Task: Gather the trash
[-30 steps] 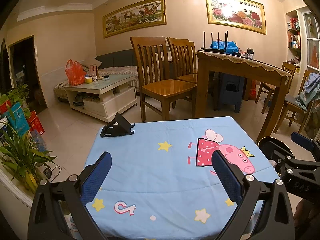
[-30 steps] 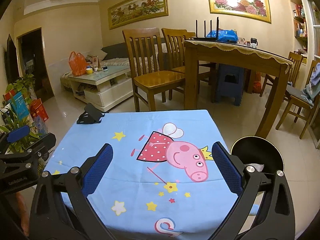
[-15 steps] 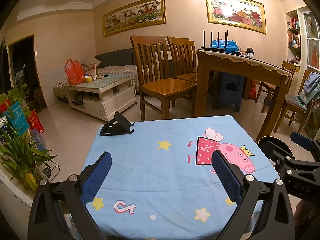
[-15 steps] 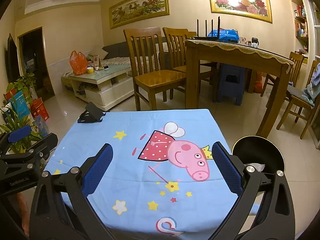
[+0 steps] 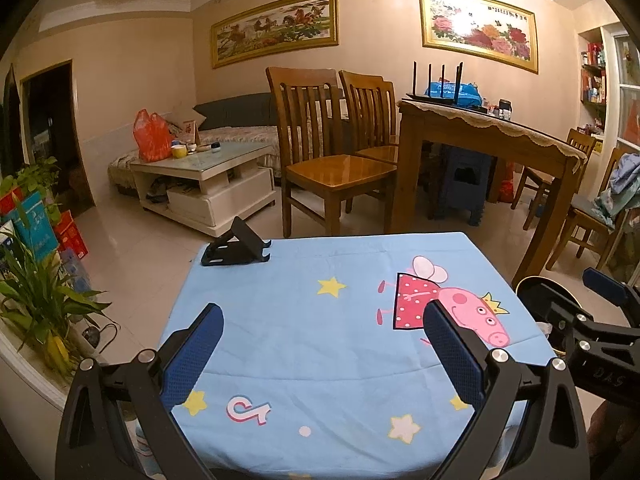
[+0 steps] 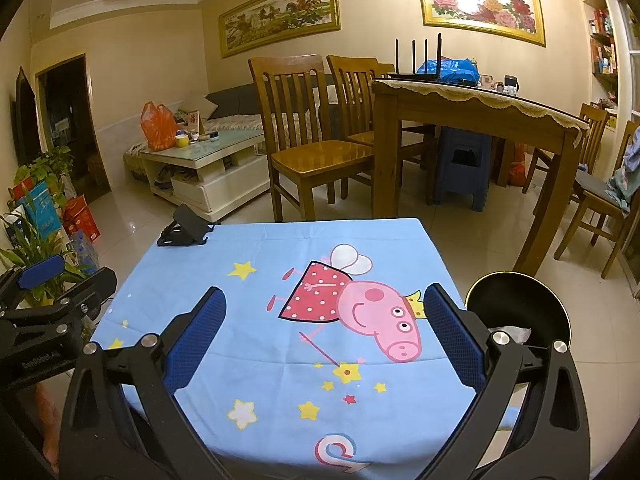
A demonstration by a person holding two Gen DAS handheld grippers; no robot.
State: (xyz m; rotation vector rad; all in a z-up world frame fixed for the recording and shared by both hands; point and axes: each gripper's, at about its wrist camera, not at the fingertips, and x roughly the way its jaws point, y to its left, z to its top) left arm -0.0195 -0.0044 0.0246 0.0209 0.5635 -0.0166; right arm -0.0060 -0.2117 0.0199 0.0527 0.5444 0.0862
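Observation:
A low table under a blue cartoon-pig cloth [image 5: 320, 320] fills the front of both views [image 6: 280, 320]. A black round bin [image 6: 516, 300] stands on the floor at the table's right side, with pale crumpled trash [image 6: 514, 332] inside; its rim shows in the left wrist view [image 5: 536, 292]. My left gripper [image 5: 322, 346] is open and empty over the near edge of the cloth. My right gripper [image 6: 324, 338] is open and empty over the cloth, just left of the bin. Each gripper shows at the edge of the other's view.
A black phone stand [image 5: 236, 246] sits at the cloth's far left corner [image 6: 186, 232]. Behind are wooden chairs [image 5: 332, 168], a dining table [image 5: 480, 140], a white coffee table [image 5: 204, 176] and potted plants [image 5: 36, 292] at the left.
Both views have shifted very slightly; the grippers stay open and empty over the cloth.

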